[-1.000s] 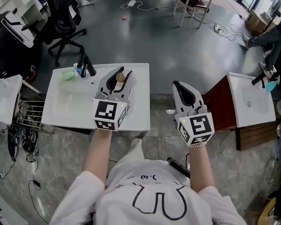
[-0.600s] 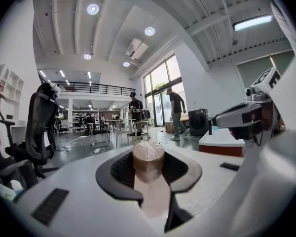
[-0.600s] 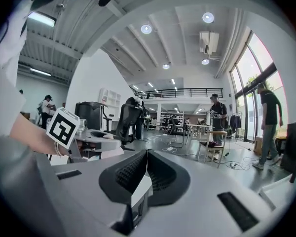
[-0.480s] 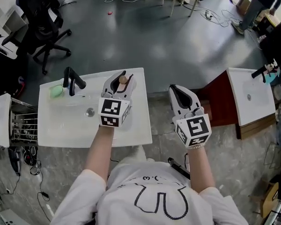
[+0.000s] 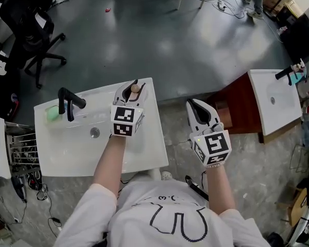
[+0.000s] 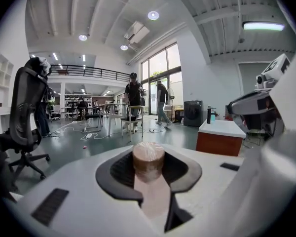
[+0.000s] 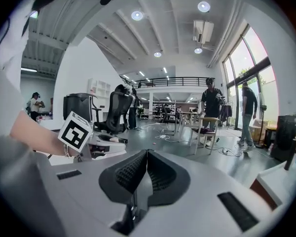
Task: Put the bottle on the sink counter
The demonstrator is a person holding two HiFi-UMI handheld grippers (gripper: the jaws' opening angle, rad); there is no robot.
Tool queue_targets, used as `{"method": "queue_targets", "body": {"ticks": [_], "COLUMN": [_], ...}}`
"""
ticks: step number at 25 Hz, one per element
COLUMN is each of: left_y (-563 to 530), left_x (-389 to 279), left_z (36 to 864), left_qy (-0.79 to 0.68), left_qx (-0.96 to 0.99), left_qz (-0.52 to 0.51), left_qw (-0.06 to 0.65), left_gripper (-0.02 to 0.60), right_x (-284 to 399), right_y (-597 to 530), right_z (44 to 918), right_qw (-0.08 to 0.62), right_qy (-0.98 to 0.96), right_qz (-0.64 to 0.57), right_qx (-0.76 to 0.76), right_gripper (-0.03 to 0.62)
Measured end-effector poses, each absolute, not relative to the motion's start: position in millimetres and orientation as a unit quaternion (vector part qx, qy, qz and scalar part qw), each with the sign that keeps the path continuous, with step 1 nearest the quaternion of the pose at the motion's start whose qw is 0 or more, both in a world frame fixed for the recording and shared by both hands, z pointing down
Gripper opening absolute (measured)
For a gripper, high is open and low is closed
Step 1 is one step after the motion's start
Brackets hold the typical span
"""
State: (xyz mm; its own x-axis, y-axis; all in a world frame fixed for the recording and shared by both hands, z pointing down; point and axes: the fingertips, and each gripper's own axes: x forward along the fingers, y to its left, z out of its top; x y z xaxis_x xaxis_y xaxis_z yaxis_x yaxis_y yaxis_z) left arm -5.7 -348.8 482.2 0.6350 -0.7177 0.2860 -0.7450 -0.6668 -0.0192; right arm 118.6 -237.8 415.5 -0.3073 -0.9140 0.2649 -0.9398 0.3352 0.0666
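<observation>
My left claw (image 5: 130, 84) grips the bottle (image 6: 148, 158) over the white desk (image 5: 152, 149), right of the basin (image 5: 74, 144). My right claw (image 5: 194, 103) is closed and empty, off the desk's right side.

Bright, even indoor light from ceiling lamps (image 6: 153, 15); gripper views fisheye-warped, dark corners, near parts soft.
</observation>
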Motion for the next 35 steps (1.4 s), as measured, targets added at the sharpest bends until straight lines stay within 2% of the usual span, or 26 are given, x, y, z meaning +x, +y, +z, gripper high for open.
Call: {"method": "queue_targets", "body": {"ticks": [12,31,32,34,35], "left_y": [-376.9,-379.4,-378.5,-376.4,-375.9], "left_x": [8.6,14.6,16.1,17.3,16.2], "left_z": [535.1,548.8,551.1,556.5,557.5], "left_qy": [-0.381,-0.368,-0.365,-0.365,-0.369], "left_qx": [0.905,0.908,0.908,0.906,0.904], "left_qz": [0.176,0.189,0.194,0.202,0.201], "left_qw": [0.071,0.069,0.070,0.078,0.081], "left_gripper": [0.120,0.139,0.151,0.331,0.346], "right_x": [131.3,106.7,105.1,101.0,99.2], "right_y": [-248.0,-246.1,-244.9,-241.7,-240.1], "right_z": [462.7,480.1,479.2,478.4,478.2], "right_qw": [0.158,0.155,0.155,0.157,0.157], "right_qy": [-0.785,-0.795,-0.796,-0.798,-0.799], "right_qz": [0.104,0.125,0.124,0.121,0.120], "right_qx": [0.590,0.573,0.572,0.569,0.568], "right_gripper": [0.029,0.029,0.030,0.029,0.029]}}
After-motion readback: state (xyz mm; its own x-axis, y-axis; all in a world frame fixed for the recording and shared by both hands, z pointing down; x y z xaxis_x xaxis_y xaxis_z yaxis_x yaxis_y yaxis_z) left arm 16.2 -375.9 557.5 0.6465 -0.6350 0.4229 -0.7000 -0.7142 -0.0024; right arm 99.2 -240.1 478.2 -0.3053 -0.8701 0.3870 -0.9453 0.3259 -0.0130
